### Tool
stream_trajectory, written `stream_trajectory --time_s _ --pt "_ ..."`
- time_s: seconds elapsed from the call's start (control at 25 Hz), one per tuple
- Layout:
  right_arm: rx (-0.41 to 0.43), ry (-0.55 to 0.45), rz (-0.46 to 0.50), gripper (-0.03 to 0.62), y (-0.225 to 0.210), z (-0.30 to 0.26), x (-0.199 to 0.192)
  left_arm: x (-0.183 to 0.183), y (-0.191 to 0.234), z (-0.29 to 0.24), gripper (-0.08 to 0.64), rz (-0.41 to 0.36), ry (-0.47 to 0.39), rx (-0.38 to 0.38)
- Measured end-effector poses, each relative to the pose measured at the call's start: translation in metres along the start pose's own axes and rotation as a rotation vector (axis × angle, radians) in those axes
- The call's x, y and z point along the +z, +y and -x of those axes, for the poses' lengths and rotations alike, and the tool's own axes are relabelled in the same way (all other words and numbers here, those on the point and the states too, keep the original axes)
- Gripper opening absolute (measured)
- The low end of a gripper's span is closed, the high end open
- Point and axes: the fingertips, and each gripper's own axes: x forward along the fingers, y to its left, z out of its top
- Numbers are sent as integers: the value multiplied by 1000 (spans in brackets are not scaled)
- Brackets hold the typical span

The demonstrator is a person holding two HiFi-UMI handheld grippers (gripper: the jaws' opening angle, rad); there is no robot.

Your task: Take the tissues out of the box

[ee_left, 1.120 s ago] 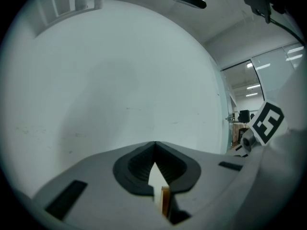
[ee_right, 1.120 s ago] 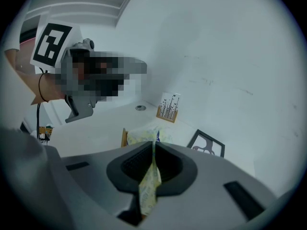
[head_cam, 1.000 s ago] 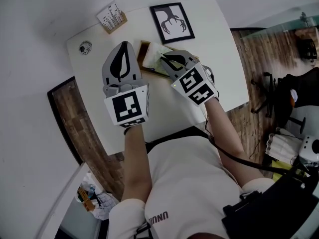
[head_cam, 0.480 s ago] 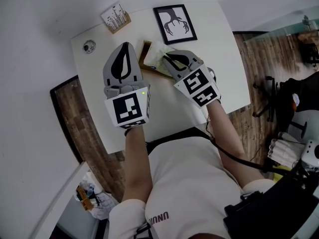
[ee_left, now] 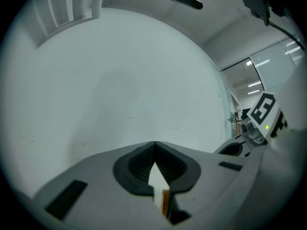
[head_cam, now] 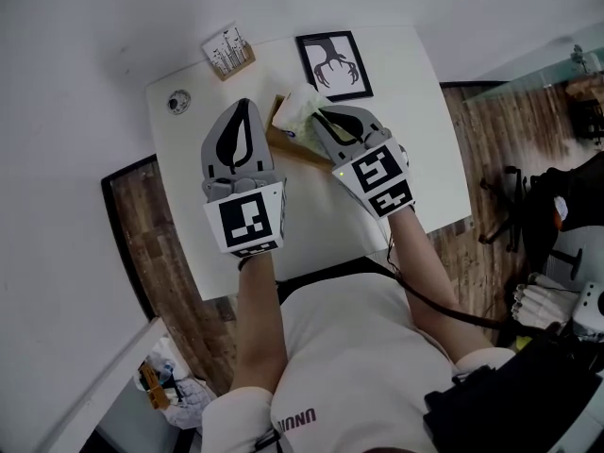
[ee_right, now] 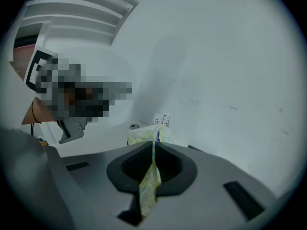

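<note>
A wooden tissue box (head_cam: 281, 140) lies on the white table (head_cam: 311, 215) between my two grippers. My right gripper (head_cam: 317, 114) is shut on a pale yellow patterned tissue (head_cam: 296, 111), which bunches up at its tips over the box's far end. In the right gripper view the tissue (ee_right: 149, 186) runs pinched between the jaws of the right gripper (ee_right: 153, 145) and fans out beyond the tips. My left gripper (head_cam: 243, 104) hovers just left of the box, its jaws together with nothing in them. In the left gripper view the left gripper (ee_left: 154, 143) has its tips touching.
A framed black-and-white picture (head_cam: 332, 64) lies at the table's far edge. A small card holder (head_cam: 227, 51) and a small round object (head_cam: 177, 101) sit at the far left. Wooden floor borders the table on both sides, with an office chair (head_cam: 528, 187) to the right.
My right gripper has drawn the tissue a little higher and further out over the box. My left gripper has stayed beside the box.
</note>
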Motion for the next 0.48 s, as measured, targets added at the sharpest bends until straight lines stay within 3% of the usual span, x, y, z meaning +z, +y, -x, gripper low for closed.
stream_trajectory --time_s 0.48 --pt "-54 -92 3 31 -16 20 32 24 -5 6 12 -1 -43 31"
